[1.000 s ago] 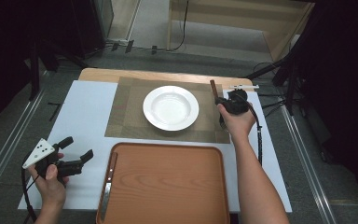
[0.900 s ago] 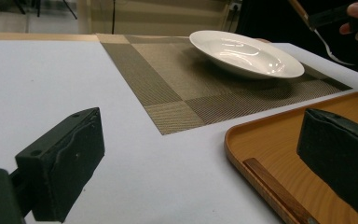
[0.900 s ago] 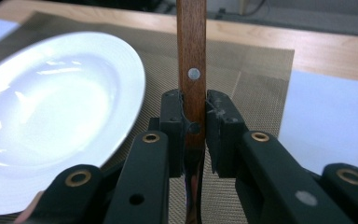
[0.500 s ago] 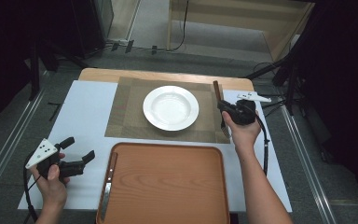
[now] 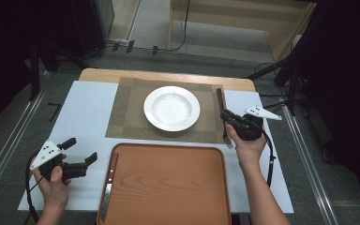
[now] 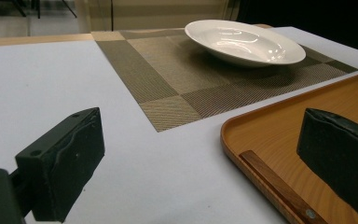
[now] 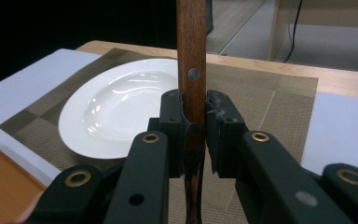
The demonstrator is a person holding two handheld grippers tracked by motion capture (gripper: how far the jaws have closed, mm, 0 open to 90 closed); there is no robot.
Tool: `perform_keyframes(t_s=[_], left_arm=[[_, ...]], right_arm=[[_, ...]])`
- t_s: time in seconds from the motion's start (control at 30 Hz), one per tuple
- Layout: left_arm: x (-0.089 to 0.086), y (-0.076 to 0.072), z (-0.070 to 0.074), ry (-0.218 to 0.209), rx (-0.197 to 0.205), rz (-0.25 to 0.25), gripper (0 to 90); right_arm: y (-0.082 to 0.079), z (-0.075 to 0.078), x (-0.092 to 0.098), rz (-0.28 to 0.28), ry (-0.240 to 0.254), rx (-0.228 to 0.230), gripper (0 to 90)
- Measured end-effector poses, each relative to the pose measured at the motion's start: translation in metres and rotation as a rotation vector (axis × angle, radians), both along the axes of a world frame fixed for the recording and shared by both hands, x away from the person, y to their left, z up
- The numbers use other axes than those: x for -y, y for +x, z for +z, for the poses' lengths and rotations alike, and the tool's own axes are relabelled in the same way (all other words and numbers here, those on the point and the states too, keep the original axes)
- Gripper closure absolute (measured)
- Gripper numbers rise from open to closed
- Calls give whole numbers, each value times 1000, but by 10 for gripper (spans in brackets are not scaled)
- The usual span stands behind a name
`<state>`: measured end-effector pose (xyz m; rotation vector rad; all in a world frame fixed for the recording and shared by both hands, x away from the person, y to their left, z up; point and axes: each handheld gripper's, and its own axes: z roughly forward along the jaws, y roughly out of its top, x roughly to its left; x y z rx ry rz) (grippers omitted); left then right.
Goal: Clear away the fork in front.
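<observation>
A fork (image 5: 221, 99) with a wooden handle and metal tines lies along the right edge of the woven placemat (image 5: 126, 112), to the right of the white deep plate (image 5: 171, 108). My right gripper (image 5: 226, 116) is shut on the fork where the handle meets the metal. In the right gripper view the pads (image 7: 173, 122) press both sides of the fork's handle (image 7: 192, 46), with the plate (image 7: 116, 112) to the left behind it. My left gripper (image 5: 82, 150) is held open and holds nothing, left of the wooden tray (image 5: 168, 187).
A wooden-handled knife (image 5: 108, 183) lies along the tray's left edge, and its handle (image 6: 279, 186) shows between the left gripper's open jaws. The plate (image 6: 244, 41) stands farther off on the placemat (image 6: 177, 79). A white sheet (image 5: 84, 117) covers the table.
My right gripper has drawn back toward the person and slightly right along the placemat's edge, taking the fork with it. The left gripper has stayed in place.
</observation>
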<state>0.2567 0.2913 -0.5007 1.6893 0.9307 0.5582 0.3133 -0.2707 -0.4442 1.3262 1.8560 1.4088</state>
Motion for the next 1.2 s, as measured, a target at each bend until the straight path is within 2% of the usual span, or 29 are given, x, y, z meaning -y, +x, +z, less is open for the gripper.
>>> perform_keyframes(t_s=[0.03, 0.2, 0.43, 0.87, 1.2], left_arm=[[0, 0, 1, -10, 0, -4, 0], [6, -4, 7, -8, 33, -14, 0], [23, -7, 15, -7, 43, -57, 0], [66, -10, 31, -23, 44, -155, 0], [113, -6, 40, 4, 62, -247, 0]], right_arm=[[-2, 0, 0, 5, 0, 3, 767], [-20, -3, -4, 27, 1, 28, 767], [-39, -12, -5, 38, 20, 48, 767], [-70, -20, -7, 73, 51, 79, 767], [-93, -24, -13, 120, 68, 100, 766]])
